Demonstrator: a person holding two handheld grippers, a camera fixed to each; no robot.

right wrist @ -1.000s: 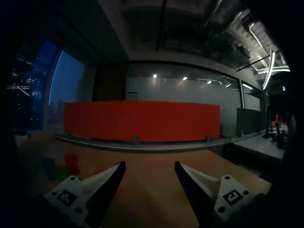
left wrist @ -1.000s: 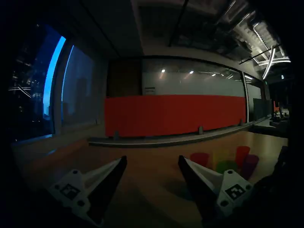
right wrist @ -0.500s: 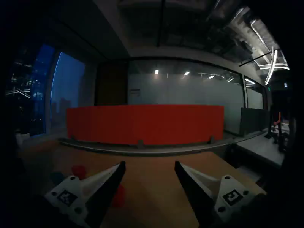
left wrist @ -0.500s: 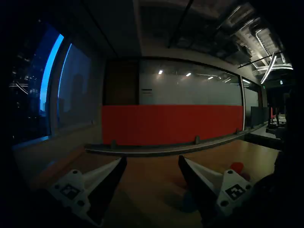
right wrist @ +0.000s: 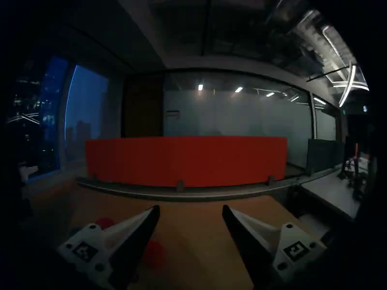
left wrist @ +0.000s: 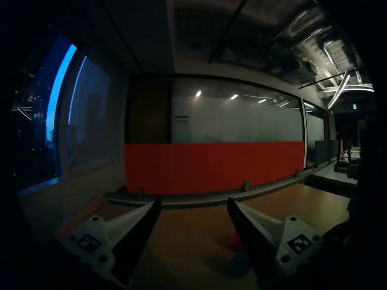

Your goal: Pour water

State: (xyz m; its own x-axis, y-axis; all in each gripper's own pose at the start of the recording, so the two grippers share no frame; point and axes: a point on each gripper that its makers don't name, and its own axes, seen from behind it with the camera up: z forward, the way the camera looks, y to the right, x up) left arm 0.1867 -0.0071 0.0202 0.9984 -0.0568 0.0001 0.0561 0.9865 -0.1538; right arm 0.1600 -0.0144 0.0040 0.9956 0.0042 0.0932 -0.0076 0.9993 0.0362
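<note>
The left hand-held gripper (left wrist: 193, 201) and right hand-held gripper (right wrist: 190, 208) gape wide, empty, over a smooth wooden table (right wrist: 198, 241); a round red cup (right wrist: 154, 253) sits lower left.

Left claw (left wrist: 193, 200) spread, empty; right claw (right wrist: 190, 207) likewise

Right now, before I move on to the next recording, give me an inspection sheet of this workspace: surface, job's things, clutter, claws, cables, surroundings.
Surface: wooden table, dimly lit, bare between the fingers.
Job's things: what looks like a red cup low beside the right claw's finger, and a second red cup farther off; it is too dim to tell their contents.
Clutter: nothing seen.
Grippers: left claw open, holding nothing; right claw open, holding nothing.
Cables: nothing seen.
Surroundings: red partition along the table's far edge, glass wall behind it, dark window to one side.
</note>
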